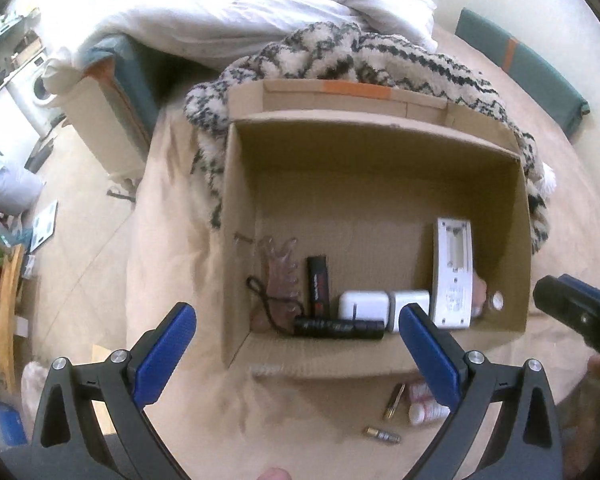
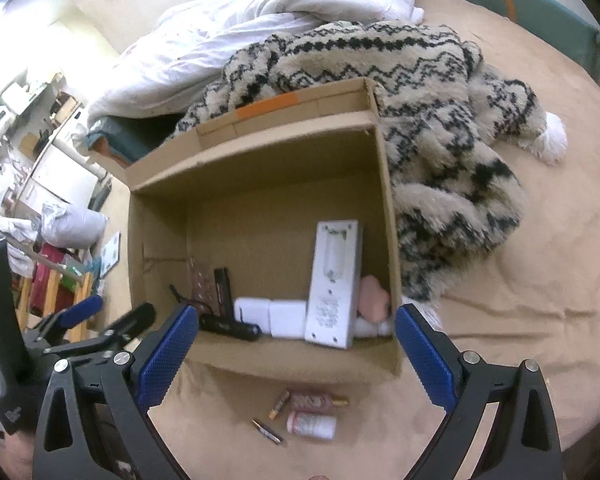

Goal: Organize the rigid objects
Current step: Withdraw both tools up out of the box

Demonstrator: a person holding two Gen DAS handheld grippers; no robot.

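An open cardboard box (image 1: 380,152) (image 2: 260,160) sits on a beige bedsheet. Along its near wall lie a black flashlight (image 1: 338,329) (image 2: 230,326), a black stick (image 1: 318,286), a clear comb-like piece (image 1: 280,276), two white adapters (image 1: 364,306) (image 2: 270,316), a white remote (image 1: 452,272) (image 2: 332,284) and a pink item (image 2: 374,300). Outside, in front of the box, lie batteries (image 2: 279,404) (image 1: 382,435), a small white bottle (image 2: 311,426) (image 1: 426,412) and a pink tube (image 2: 312,402). My left gripper (image 1: 296,340) is open and empty above the box's near edge. My right gripper (image 2: 296,344) is open and empty.
A black-and-cream patterned blanket (image 2: 420,100) (image 1: 340,56) lies behind and right of the box. A white duvet (image 2: 240,32) is piled further back. The bed's left edge drops to a cluttered floor (image 1: 40,200). The other gripper shows at the right edge in the left view (image 1: 580,312).
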